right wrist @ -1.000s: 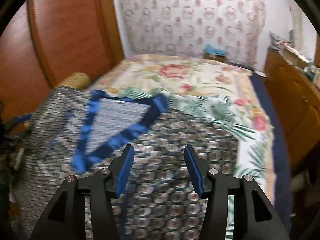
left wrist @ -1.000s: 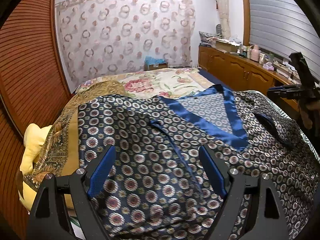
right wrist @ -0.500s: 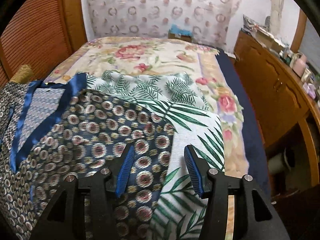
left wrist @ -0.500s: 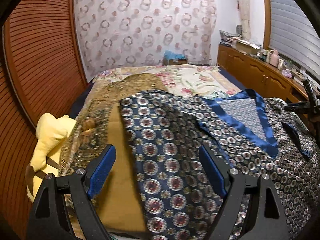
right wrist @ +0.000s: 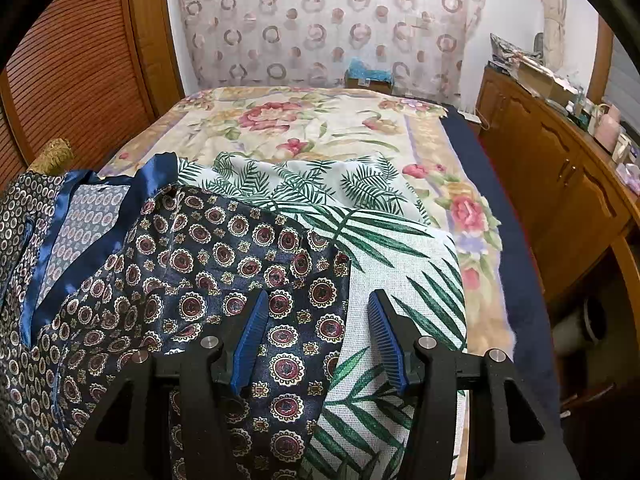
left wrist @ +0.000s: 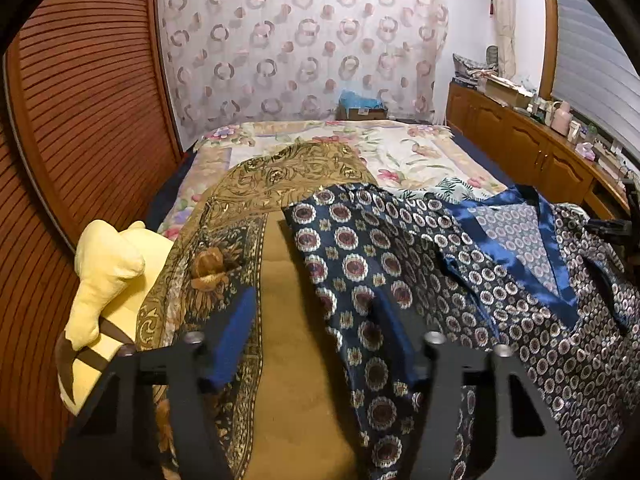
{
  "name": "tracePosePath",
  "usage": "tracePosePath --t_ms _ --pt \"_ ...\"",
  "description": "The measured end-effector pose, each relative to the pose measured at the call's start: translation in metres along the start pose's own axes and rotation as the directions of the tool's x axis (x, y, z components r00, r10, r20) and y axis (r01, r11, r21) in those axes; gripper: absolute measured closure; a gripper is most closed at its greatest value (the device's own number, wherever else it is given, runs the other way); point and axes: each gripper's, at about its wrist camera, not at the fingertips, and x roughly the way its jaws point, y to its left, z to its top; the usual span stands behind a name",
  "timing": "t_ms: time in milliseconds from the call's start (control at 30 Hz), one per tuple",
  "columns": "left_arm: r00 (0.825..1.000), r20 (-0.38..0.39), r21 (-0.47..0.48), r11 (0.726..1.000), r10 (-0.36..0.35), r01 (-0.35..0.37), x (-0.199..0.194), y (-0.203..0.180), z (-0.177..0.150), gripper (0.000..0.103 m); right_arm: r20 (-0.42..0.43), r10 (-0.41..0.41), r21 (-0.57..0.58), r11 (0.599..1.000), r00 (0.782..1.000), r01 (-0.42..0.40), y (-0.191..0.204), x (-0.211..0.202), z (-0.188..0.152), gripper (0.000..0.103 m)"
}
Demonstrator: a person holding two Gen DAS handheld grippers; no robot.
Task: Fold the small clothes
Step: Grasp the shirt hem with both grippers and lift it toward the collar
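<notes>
A navy satin top (left wrist: 420, 264) with a medallion print and a shiny blue V-neck trim (left wrist: 532, 272) lies spread flat on the bed. Its left edge runs between the fingers of my left gripper (left wrist: 314, 298), whose jaws are closing; the blurred blue pads (left wrist: 230, 336) stand apart from the cloth. In the right wrist view the top (right wrist: 224, 264) ends at its right edge, which lies between the fingers of my right gripper (right wrist: 319, 296). That gripper hangs open just above the cloth.
Under the top lie a gold-brown patterned cloth (left wrist: 280, 184) on the left and a palm-leaf cloth (right wrist: 392, 248) on the right, over a floral bedspread (right wrist: 304, 120). A yellow plush toy (left wrist: 108, 276) sits by the slatted wooden door (left wrist: 80, 92). Wooden cabinets (right wrist: 560, 188) line the right.
My left gripper has slid left from over the top's middle to its left edge, and its jaws have narrowed. My right gripper has moved right and down to the right edge, then held still.
</notes>
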Motion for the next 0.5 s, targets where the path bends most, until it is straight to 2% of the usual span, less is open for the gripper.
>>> tracePosePath --t_ms 67,333,400,433,500 --pt "1.000 -0.006 -0.003 1.000 -0.014 0.014 0.003 -0.001 0.004 0.052 0.000 0.000 0.000 1.000 1.000 0.000 0.000 0.000 -0.001 0.049" --pt "0.998 -0.032 -0.020 0.999 -0.049 0.048 0.017 -0.004 0.016 0.053 0.000 -0.002 -0.002 1.000 1.000 0.002 0.001 -0.006 0.001 0.049" --pt "0.998 -0.036 -0.015 0.998 -0.055 0.054 0.019 -0.007 0.016 0.062 -0.008 0.012 -0.004 1.000 1.000 -0.012 0.001 -0.008 0.000 0.049" --pt "0.998 -0.038 -0.014 0.998 -0.059 0.058 0.018 -0.007 0.016 0.070 -0.009 0.030 0.000 1.000 1.000 -0.030 0.000 -0.010 0.000 0.049" --pt "0.997 -0.032 -0.013 0.998 -0.067 0.066 0.016 -0.010 0.017 0.076 -0.006 0.062 0.006 0.998 0.998 -0.062 -0.001 -0.013 -0.002 0.049"
